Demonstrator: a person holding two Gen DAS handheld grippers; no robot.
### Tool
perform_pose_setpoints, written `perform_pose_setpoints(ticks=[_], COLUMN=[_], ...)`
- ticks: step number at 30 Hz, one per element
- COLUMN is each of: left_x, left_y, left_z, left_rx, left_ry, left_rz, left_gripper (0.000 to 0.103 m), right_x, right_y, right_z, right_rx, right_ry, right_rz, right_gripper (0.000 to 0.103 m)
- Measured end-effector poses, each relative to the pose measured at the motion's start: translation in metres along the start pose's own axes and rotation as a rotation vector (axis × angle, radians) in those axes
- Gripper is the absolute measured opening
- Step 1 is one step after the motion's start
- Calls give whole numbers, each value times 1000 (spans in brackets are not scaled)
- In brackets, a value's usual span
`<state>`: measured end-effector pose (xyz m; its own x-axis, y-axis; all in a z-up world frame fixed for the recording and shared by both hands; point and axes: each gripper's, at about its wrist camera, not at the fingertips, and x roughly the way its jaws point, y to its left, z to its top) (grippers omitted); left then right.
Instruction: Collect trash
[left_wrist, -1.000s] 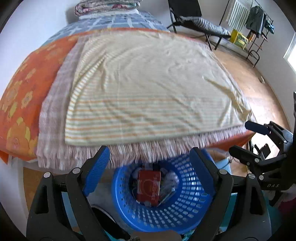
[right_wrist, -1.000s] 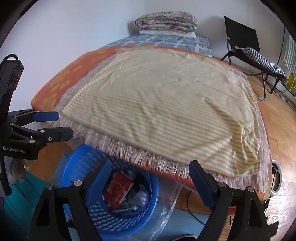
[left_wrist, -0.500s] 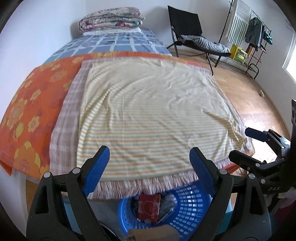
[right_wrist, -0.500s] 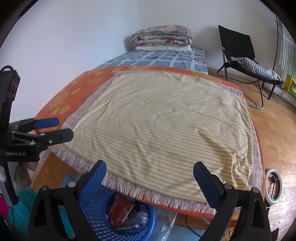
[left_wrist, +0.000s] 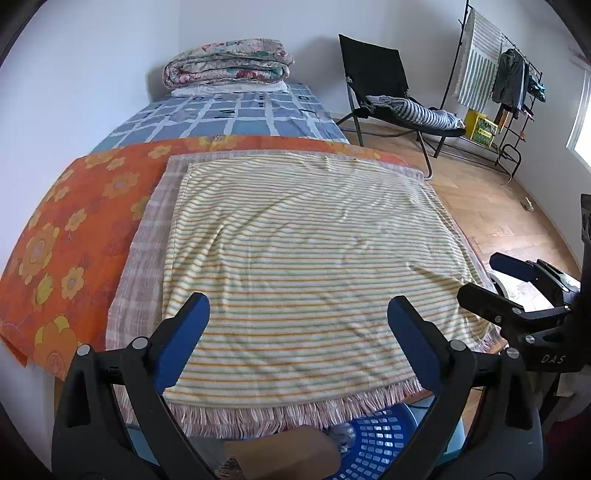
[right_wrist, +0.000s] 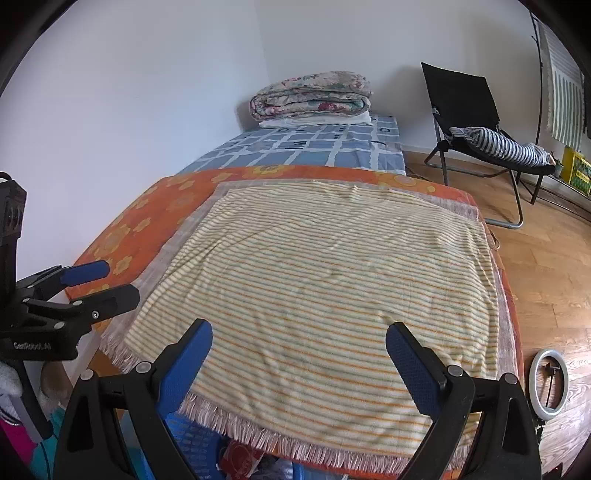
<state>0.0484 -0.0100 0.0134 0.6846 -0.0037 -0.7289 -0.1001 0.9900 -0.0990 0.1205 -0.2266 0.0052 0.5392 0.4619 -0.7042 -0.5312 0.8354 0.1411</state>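
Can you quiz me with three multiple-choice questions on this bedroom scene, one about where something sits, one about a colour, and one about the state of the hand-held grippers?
1. Where is the folded quilt?
A. At the far end of the bed, by the wall
B. On the black chair
C. In the basket

2. What colour is the trash basket below the bed's near edge?
A. Green
B. Blue
C. White

3. What state are the left hand-held gripper and the right hand-held gripper in?
A. Both shut on trash
B. One open, one shut
C. Both open and empty

Answers:
1. A, it lies stacked on the blue checked sheet against the wall.
2. B, its perforated wall is blue.
3. C, each pair of fingers stands wide apart with only the striped blanket behind.
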Motion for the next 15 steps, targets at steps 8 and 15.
perform_pose_setpoints(ticks=[8,15], left_x=[14,23], left_y=[4,6], left_z=[3,0], left_rx=[-58,-57], left_ry=[19,31], left_rz=[-21,15], left_gripper=[102,102], right_x=[12,21], right_y=[-10,-11], right_z=[8,8], right_rx=[33,41], right_ry=[-1,17], right_rz=[-11,-6], right_gripper=[96,96])
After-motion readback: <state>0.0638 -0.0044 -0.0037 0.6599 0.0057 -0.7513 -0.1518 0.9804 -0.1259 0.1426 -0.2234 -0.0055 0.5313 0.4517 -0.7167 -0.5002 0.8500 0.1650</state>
